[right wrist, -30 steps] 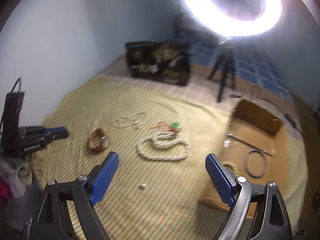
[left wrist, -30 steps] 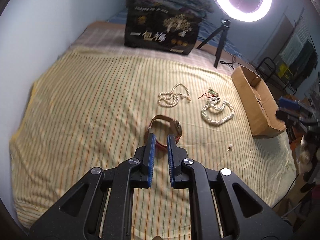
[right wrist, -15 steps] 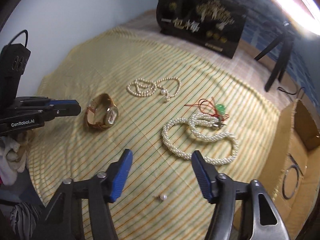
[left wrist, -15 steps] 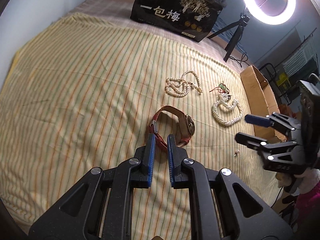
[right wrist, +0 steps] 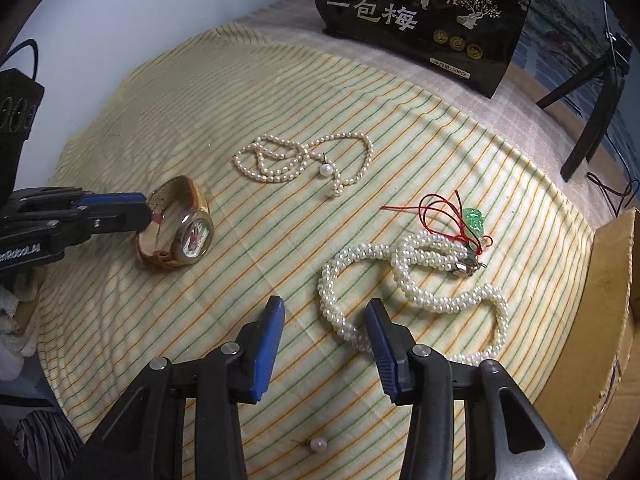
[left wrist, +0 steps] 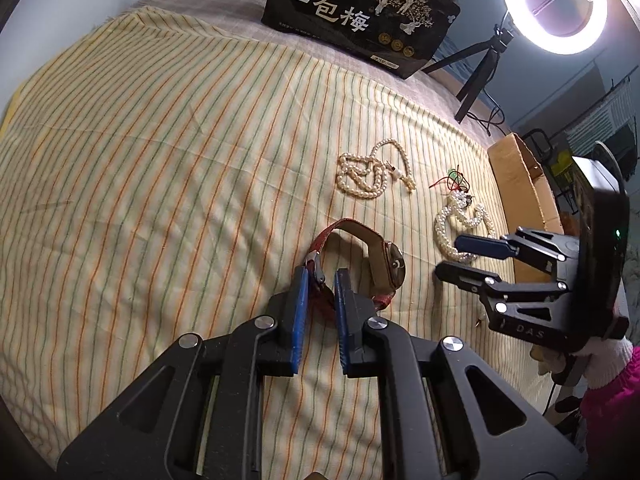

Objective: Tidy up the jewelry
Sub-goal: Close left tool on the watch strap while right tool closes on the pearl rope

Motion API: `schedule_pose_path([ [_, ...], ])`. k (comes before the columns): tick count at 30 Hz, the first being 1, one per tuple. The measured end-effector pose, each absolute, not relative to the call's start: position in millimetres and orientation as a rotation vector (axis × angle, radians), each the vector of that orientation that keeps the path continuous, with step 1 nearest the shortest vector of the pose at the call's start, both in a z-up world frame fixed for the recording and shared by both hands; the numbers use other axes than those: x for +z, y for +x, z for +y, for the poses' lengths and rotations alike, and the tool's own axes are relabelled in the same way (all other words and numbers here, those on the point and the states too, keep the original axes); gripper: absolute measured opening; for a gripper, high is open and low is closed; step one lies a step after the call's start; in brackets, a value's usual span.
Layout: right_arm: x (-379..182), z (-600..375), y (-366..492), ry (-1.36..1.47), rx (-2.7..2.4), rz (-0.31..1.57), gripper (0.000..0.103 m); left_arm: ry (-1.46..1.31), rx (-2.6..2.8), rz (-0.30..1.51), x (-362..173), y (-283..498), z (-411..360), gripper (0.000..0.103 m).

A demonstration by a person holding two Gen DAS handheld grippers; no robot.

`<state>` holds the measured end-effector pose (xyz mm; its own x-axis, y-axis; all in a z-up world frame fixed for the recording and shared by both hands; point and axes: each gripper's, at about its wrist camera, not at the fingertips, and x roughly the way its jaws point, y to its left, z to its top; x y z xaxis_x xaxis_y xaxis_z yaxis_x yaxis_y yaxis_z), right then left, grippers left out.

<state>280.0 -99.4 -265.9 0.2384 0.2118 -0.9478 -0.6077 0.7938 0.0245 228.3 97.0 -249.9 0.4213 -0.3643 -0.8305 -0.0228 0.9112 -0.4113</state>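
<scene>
A wristwatch with a red-brown strap point(left wrist: 362, 258) lies on the striped cloth; it also shows in the right wrist view point(right wrist: 180, 228). My left gripper point(left wrist: 320, 280) has its narrowly spread fingers on either side of the watch's strap by the buckle. My right gripper point(right wrist: 324, 312) is open, low over the cloth, at the near loop of a thick pearl rope necklace point(right wrist: 416, 276). A thin pearl necklace point(right wrist: 300, 158) lies farther back. A green pendant on red cord point(right wrist: 472, 220) lies by the thick necklace. A loose pearl stud point(right wrist: 318, 445) lies near.
An open cardboard box point(left wrist: 520, 184) stands at the right edge of the cloth. A black printed box point(left wrist: 360, 16) stands at the back, with a ring light on a tripod point(left wrist: 554, 4) beside it. The bed meets a wall on the left.
My left gripper has moved forward so its fingers now straddle the watch strap. My right gripper has come down and narrowed, closing in on the thick pearl necklace.
</scene>
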Motion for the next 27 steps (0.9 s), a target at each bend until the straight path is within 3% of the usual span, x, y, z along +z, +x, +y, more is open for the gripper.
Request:
schedule_pose_path([
  [7, -267.8, -96.4, 286.2, -0.381, 0.580, 1.204, 0.042, -0.391, -0.239, 1.084, -235.7, 220.4, 97.7, 0.010],
  [10, -267.8, -94.7, 285.2, -0.391, 0.579, 1.201, 0.042, -0.363, -0.232, 1.096, -235.5, 224.7, 91.9, 0.017],
  [27, -272.9, -83.2, 283.5, -0.490, 0.587, 1.196, 0.040, -0.318, -0.168, 1.153, -266.1, 247.0, 83.4, 0.017],
])
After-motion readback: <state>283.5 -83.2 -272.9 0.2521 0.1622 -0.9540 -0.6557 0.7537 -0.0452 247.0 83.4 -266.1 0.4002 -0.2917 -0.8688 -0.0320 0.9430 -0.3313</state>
